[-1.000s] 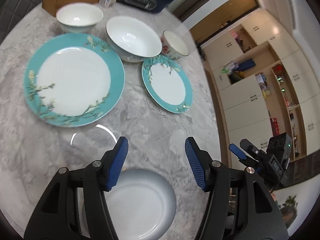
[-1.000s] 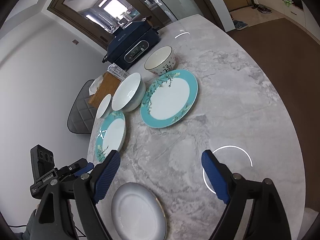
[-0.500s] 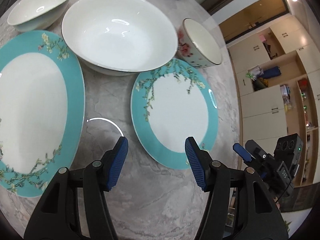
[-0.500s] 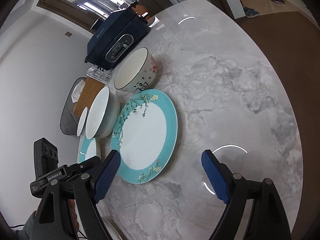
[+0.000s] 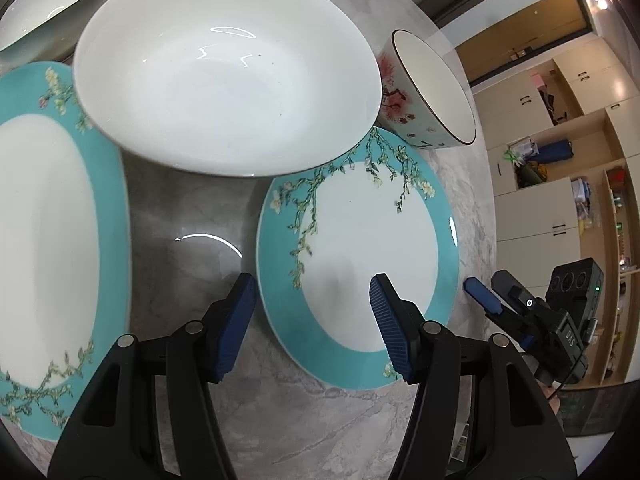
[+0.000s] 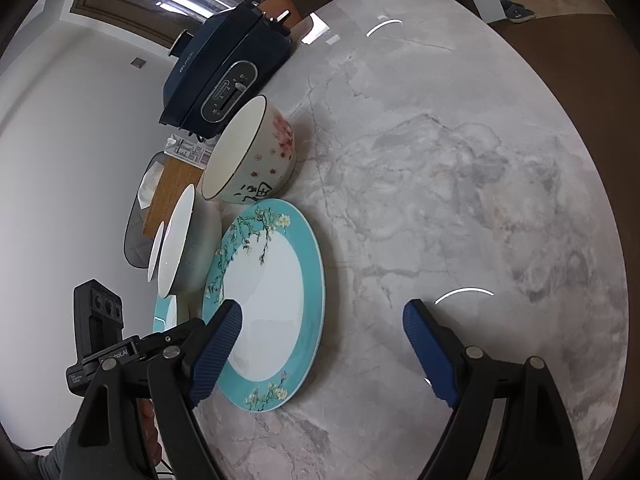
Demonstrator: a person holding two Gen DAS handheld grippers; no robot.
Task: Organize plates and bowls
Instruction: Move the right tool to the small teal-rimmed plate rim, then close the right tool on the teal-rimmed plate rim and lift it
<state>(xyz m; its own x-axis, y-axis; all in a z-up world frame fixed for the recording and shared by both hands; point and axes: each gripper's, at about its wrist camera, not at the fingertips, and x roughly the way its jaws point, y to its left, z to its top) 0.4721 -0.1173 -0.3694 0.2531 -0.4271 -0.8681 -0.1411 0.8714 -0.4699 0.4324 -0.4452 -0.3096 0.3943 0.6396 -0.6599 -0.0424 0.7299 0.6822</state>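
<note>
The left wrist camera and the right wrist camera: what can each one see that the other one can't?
Only the left wrist view shows the cupboards across the room and most of the big teal plate.

Only the right wrist view shows the whole dark blue cooker, the wooden box and a wide bare stretch of marble table.

Both show the small teal plate, the big white bowl and the flowered bowl. Each also catches the other gripper.
</note>
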